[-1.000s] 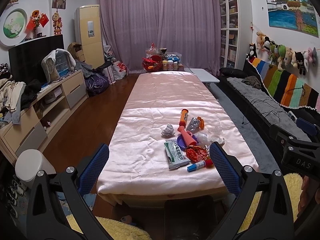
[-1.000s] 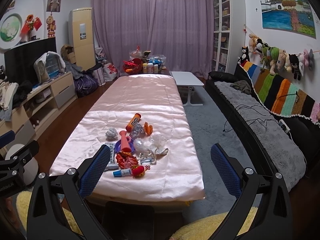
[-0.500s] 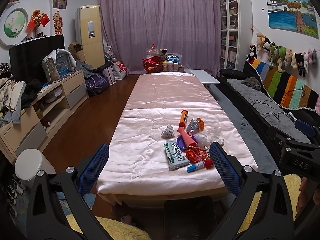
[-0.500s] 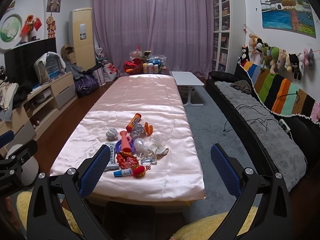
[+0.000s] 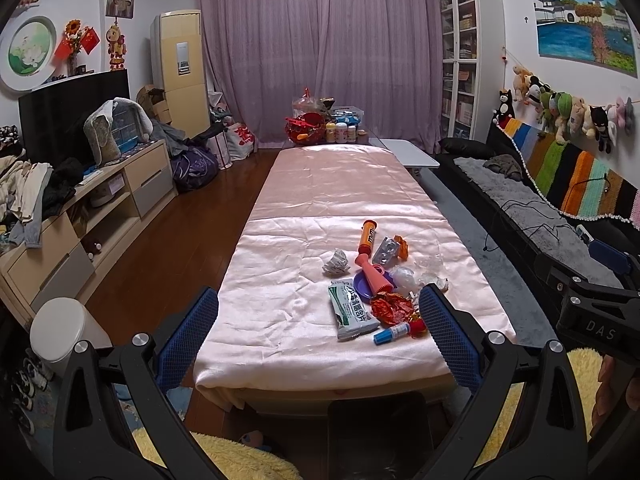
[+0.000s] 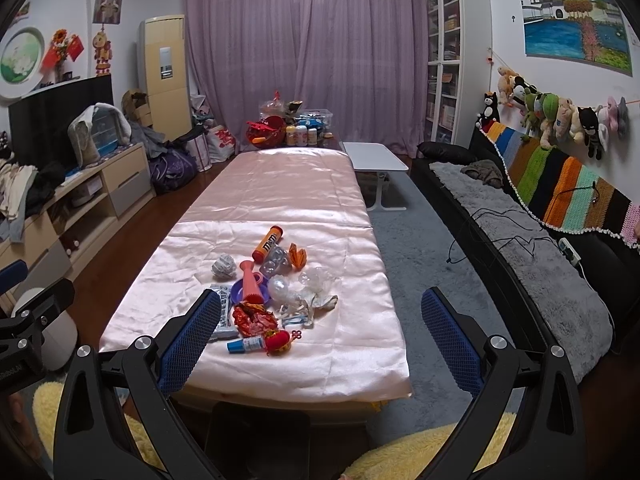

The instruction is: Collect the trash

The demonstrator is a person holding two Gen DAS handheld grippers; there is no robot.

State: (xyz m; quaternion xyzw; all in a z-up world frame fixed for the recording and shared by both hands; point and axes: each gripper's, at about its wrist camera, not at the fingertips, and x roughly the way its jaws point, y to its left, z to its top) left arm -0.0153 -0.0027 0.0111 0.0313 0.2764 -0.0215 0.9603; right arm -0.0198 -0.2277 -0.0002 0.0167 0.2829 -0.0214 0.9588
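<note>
A pile of trash lies on the pink satin table [image 5: 288,312] near its front end: a crumpled paper ball [image 5: 336,262], an orange tube [image 5: 368,237], a white-green wrapper [image 5: 352,312], a red foil wrapper [image 5: 392,308], a small blue tube [image 5: 390,334] and clear plastic [image 5: 404,278]. The right wrist view shows the same pile, with the paper ball [image 6: 223,266] and red wrapper [image 6: 254,320]. My left gripper [image 5: 318,324] is open and empty, short of the table's front edge. My right gripper [image 6: 320,322] is open and empty, also in front of the table.
A white bin [image 5: 60,330] stands on the floor at left. A TV cabinet [image 5: 88,208] lines the left wall. A dark sofa [image 6: 520,216] runs along the right. A small white table [image 6: 374,158] and bottles and a red basket [image 5: 306,128] stand at the far end.
Both grippers have drifted very slightly forward toward the table. Nothing on the table has moved.
</note>
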